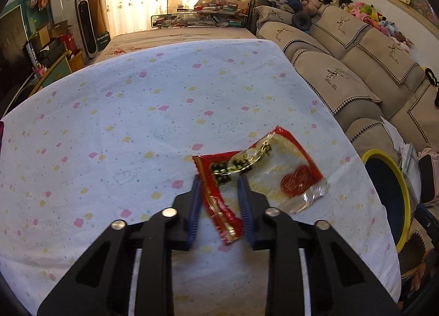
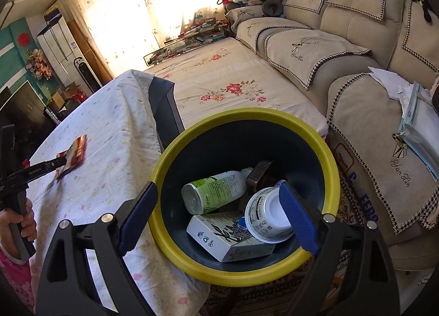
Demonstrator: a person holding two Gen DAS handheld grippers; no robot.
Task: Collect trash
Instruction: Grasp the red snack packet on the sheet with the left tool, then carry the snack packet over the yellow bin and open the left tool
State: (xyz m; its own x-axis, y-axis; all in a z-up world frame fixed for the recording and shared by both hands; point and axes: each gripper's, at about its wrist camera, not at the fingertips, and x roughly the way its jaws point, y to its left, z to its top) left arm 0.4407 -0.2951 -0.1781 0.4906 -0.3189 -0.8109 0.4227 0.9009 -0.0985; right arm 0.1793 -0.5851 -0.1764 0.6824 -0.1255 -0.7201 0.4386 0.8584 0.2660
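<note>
A crumpled red and clear snack wrapper (image 1: 255, 170) lies on the white, pastel-dotted tablecloth (image 1: 123, 110), its near end bent up between blue pads. My left gripper (image 1: 219, 179) is shut on that end. In the right wrist view the same left gripper (image 2: 59, 164) grips the wrapper (image 2: 75, 151), with a hand (image 2: 24, 217) on its handle. My right gripper (image 2: 219, 187) hangs open over the yellow-rimmed bin (image 2: 247, 116) with nothing between its fingers. In the bin lie a green-and-white bottle (image 2: 216, 190), a white tub (image 2: 269, 217) and a carton (image 2: 227, 236).
The bin (image 1: 406, 187) stands at the table's right edge, beside a beige sofa (image 1: 356, 69) with papers (image 2: 419, 113) on its arm. A flower-printed mattress (image 2: 233, 77) and a cluttered glass table (image 1: 197, 17) lie beyond.
</note>
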